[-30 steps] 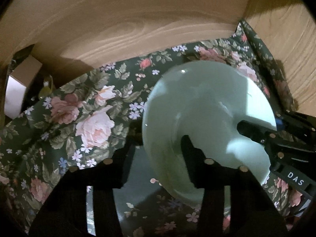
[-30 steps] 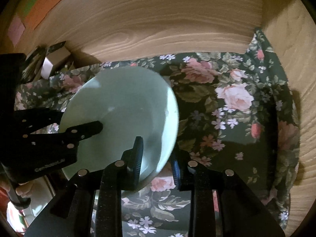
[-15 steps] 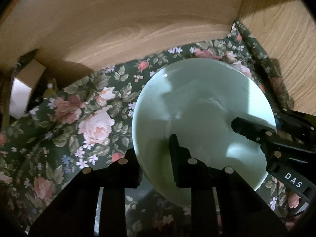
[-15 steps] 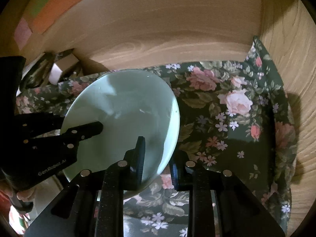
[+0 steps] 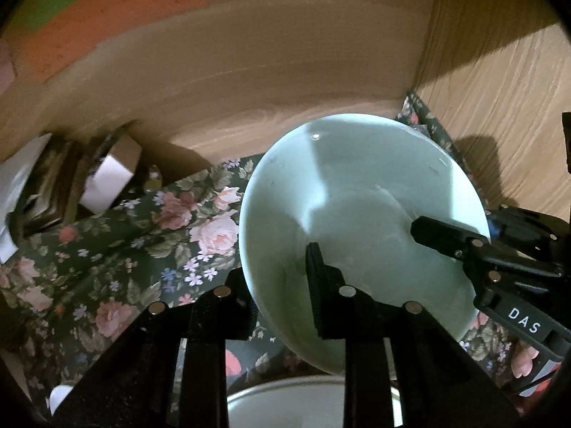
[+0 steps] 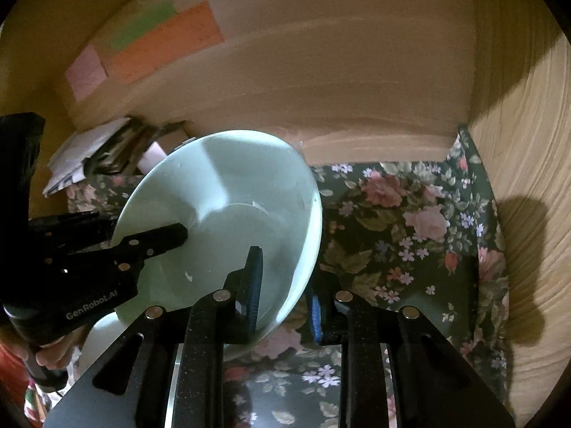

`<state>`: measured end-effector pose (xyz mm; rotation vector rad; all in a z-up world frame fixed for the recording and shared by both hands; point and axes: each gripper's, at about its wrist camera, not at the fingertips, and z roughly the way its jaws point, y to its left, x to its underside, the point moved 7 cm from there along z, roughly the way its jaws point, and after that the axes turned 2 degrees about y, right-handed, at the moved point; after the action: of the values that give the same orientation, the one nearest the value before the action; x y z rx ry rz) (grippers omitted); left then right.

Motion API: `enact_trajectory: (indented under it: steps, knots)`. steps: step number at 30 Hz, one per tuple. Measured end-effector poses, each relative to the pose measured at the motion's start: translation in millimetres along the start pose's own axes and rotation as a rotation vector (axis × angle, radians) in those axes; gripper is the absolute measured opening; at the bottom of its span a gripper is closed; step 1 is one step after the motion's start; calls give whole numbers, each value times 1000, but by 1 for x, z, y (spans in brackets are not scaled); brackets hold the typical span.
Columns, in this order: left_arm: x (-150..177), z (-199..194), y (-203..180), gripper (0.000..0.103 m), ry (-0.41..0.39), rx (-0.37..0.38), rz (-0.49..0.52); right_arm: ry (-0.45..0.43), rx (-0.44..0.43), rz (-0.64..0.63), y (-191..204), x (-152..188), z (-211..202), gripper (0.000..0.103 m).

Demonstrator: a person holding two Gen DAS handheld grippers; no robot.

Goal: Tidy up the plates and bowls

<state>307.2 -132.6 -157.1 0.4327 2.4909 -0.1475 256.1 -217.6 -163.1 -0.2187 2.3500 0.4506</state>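
We hold the pale green plate [image 5: 360,214] between two tools so neither rim edge slips. At its 8 o'clock edge, the left gripper [image 5: 282,285] has its fingers narrowed onto the rim. At 4 o'clock in the right wrist view, the right gripper [image 6: 285,285] clamps likewise. The plate hangs tilted above the floral cloth [image 6: 410,235]; a white dish [image 5: 285,403] below is probably its stack.

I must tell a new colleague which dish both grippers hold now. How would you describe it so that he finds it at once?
Look at the dark floral cloth that lies in the corner of the wooden walls. Above its left part is a pale green bowl, tilted, with the left gripper and the right gripper each clamped on its rim. It is the only plain, glossy green dish; another dish below it is white.
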Motion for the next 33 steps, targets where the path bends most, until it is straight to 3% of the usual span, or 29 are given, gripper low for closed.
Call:
enact_trajectory:
  steps: [18, 33]
  knots:
    - [38, -69, 36, 23, -107, -41, -70, -40, -52, -85, 63, 0, -21, 20]
    - [84, -110, 81, 23, -139, -102, -144, -32, -120, -166, 129, 17, -19, 20]
